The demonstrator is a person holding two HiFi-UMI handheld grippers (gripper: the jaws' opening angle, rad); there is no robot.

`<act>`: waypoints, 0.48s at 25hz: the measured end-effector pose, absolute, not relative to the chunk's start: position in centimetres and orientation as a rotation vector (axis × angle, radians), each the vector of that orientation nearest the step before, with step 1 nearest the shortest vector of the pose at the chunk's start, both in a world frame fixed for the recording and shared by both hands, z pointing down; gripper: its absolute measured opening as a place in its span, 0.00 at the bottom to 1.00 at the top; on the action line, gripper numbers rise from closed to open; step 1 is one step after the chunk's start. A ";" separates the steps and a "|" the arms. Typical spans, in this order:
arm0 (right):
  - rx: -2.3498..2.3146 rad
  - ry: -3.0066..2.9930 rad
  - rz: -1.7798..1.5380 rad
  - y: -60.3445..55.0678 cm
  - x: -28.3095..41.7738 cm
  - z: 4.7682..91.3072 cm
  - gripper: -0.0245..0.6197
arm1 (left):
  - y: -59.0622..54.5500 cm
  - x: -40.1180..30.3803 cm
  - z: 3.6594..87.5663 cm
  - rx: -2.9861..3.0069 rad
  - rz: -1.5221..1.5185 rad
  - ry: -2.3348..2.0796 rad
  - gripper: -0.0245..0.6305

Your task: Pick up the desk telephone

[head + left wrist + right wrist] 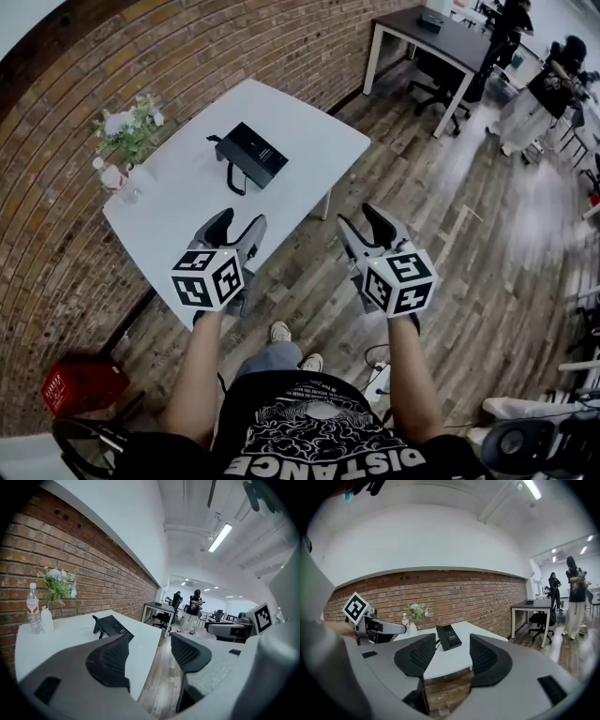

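The black desk telephone lies on the white desk, untouched. The left claw and right claw hover near the desk's front edge, both open and empty

The room is bright, lit evenly by long ceiling lamps. The white table shines a little. All views bend strongly at the edges, and both gripper views have dark corners.

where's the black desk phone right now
In the head view the black desk telephone sits near the middle of the white table, to the right of the flowers and clear plastic bottle.
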State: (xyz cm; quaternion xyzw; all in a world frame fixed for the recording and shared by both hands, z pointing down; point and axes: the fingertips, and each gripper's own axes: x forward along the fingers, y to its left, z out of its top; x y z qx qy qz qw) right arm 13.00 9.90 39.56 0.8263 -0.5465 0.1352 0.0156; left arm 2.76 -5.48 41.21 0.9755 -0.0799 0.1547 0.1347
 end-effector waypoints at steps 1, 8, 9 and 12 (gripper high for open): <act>2.565 -1.705 0.422 9.6 13.4 39.7 0.36 | -5.8 3.1 41.3 2.827 0.446 -0.240 0.44; 2.516 -1.758 0.435 6.4 17.1 40.8 0.39 | -9.0 6.5 42.6 2.809 0.439 -0.316 0.46; 2.501 -1.769 0.440 5.6 17.6 41.0 0.40 | -9.6 7.0 42.9 2.801 0.439 -0.326 0.47; 2.456 -1.796 0.453 3.3 19.3 41.6 0.41 | -11.7 8.9 43.6 2.780 0.439 -0.358 0.47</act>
